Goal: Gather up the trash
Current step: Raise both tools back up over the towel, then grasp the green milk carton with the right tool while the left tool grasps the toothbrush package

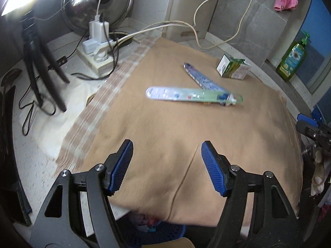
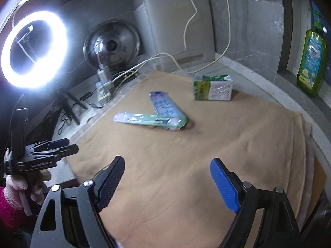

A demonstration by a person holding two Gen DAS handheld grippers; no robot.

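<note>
Three pieces of trash lie on a tan cloth [image 1: 165, 128] at its far side. A long green-and-clear toothbrush pack [image 1: 192, 96] [image 2: 151, 119] crosses over a flat bluish wrapper [image 1: 201, 78] [image 2: 163, 103]. An opened green-and-white carton [image 1: 232, 67] [image 2: 213, 87] stands behind them to the right. My left gripper [image 1: 167, 148] hovers open over the cloth's near part, nothing between its blue pads. My right gripper [image 2: 167, 163] is open wide and empty too, well short of the trash. Each gripper shows at the edge of the other's view: the left gripper [image 2: 70, 144] and the right gripper [image 1: 300, 122].
A blue mesh basket [image 1: 165, 233] with scraps sits below the cloth's near edge. At the left stand a power strip with chargers [image 1: 97, 51], cables and tripod legs [image 1: 41, 62]. A ring light [image 2: 34, 49], steel lid [image 2: 112, 43] and green soap bottle [image 2: 312, 62] line the back.
</note>
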